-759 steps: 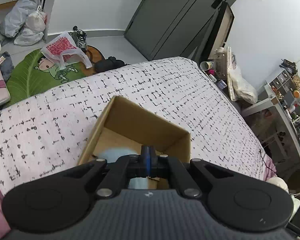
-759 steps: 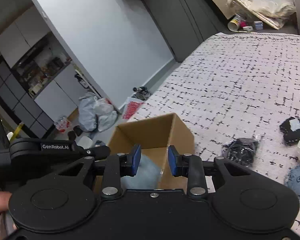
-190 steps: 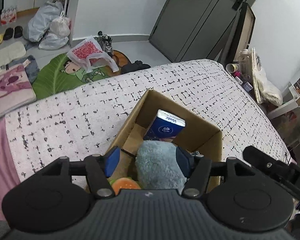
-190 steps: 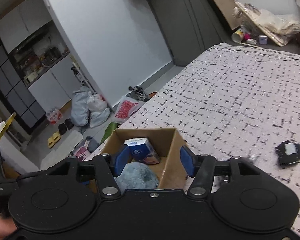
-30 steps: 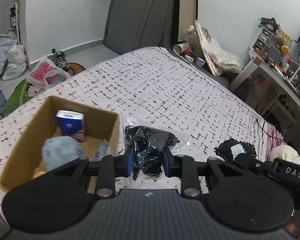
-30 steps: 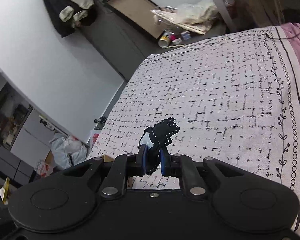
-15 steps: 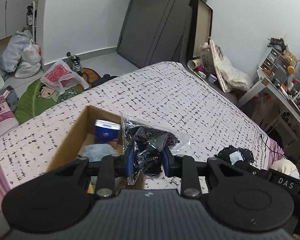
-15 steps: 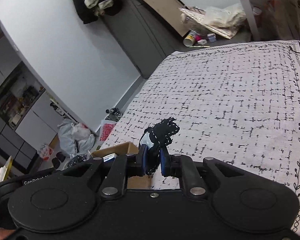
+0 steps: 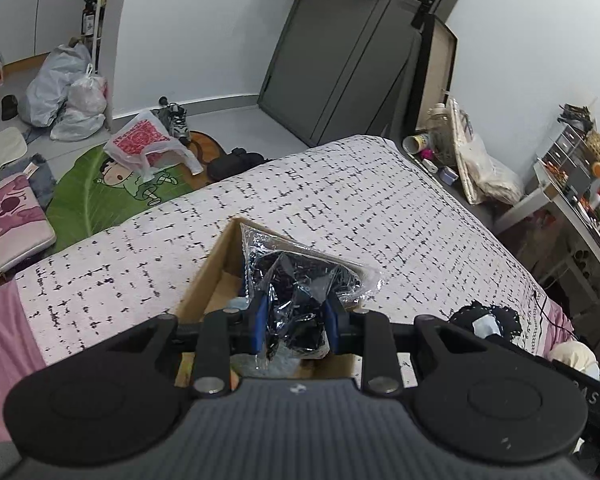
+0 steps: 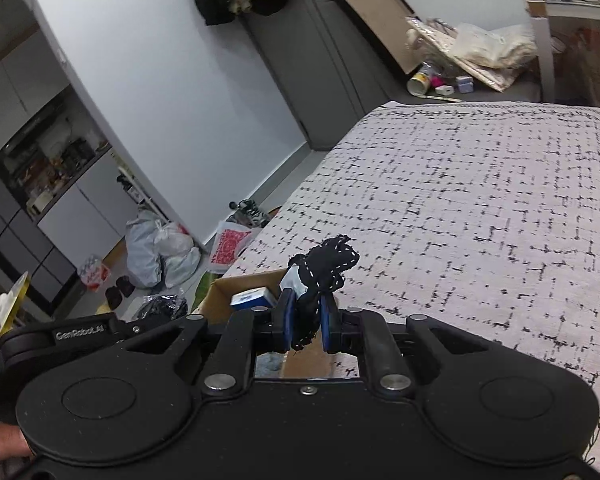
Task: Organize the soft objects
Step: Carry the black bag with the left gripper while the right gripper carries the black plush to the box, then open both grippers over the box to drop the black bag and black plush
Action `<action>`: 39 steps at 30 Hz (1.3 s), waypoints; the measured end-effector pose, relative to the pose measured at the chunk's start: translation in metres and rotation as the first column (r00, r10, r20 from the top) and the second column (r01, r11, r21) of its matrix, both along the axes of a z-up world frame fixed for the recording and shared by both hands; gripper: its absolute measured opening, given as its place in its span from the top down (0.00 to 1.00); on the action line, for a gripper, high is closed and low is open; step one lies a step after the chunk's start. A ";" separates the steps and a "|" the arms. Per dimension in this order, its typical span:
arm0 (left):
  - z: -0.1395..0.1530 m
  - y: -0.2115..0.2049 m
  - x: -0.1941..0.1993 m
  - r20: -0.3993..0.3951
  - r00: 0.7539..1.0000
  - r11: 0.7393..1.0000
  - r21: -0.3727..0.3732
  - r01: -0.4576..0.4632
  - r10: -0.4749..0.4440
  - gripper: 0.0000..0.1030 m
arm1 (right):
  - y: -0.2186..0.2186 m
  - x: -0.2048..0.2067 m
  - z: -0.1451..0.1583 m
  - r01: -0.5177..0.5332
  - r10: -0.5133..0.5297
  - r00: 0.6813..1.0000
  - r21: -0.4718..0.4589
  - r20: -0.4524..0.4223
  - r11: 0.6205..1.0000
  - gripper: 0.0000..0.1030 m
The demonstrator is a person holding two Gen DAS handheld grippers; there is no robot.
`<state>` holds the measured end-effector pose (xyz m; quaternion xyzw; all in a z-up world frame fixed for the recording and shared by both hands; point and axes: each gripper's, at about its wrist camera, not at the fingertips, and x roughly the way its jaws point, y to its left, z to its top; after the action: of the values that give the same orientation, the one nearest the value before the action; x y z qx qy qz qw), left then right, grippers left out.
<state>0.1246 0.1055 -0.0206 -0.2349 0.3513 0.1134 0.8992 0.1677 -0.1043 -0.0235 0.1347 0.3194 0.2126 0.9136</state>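
Observation:
My left gripper [image 9: 295, 326] is shut on a clear plastic bag of black fabric [image 9: 295, 280] and holds it over the open cardboard box [image 9: 203, 280] on the bed. My right gripper [image 10: 306, 322] is shut on a black knitted cloth with a white label [image 10: 326, 270], just above the box's near corner [image 10: 235, 282]. A blue tissue pack [image 10: 251, 298] lies in the box. The held cloth also shows in the left wrist view [image 9: 486, 320]. The bag hides most of the box's inside there.
The bed [image 10: 480, 208] has a white cover with black dashes. On the floor beyond it lie a green mat [image 9: 111, 184], plastic bags [image 9: 71, 96] and shoes. A desk with clutter [image 9: 572, 184] stands at the right. A dark wardrobe [image 9: 340, 52] is at the back.
Both grippers have swung left toward the box with their loads. The bag now hangs over the box's opening, and the black cloth has come to the box's edge.

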 end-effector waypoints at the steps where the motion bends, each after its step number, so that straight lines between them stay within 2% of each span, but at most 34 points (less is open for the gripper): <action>1: -0.001 0.003 0.000 0.000 1.000 1.000 -0.003 -0.003 0.003 0.73 | 0.003 0.000 0.000 -0.004 0.005 1.000 -0.008 0.003 1.000 0.87; 14: -0.015 0.039 0.017 -0.009 1.000 0.999 -0.044 -0.017 0.017 0.73 | 0.040 0.014 -0.006 -0.054 0.055 0.998 -0.048 0.023 0.997 0.87; 33: -0.059 0.054 0.058 -0.083 0.996 0.990 -0.140 0.016 -0.028 0.72 | 0.073 0.041 -0.036 -0.070 0.070 0.998 -0.114 -0.004 0.991 0.87; 39: -0.064 0.058 0.064 -0.100 0.994 0.989 -0.148 0.032 -0.047 0.65 | 0.083 0.048 -0.039 -0.072 0.072 0.997 -0.119 0.002 0.990 0.87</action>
<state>0.1887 0.1636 -0.0846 -0.2869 0.4094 0.0815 0.8622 0.2154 -0.0215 -0.0623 0.0677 0.3331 0.2265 0.9128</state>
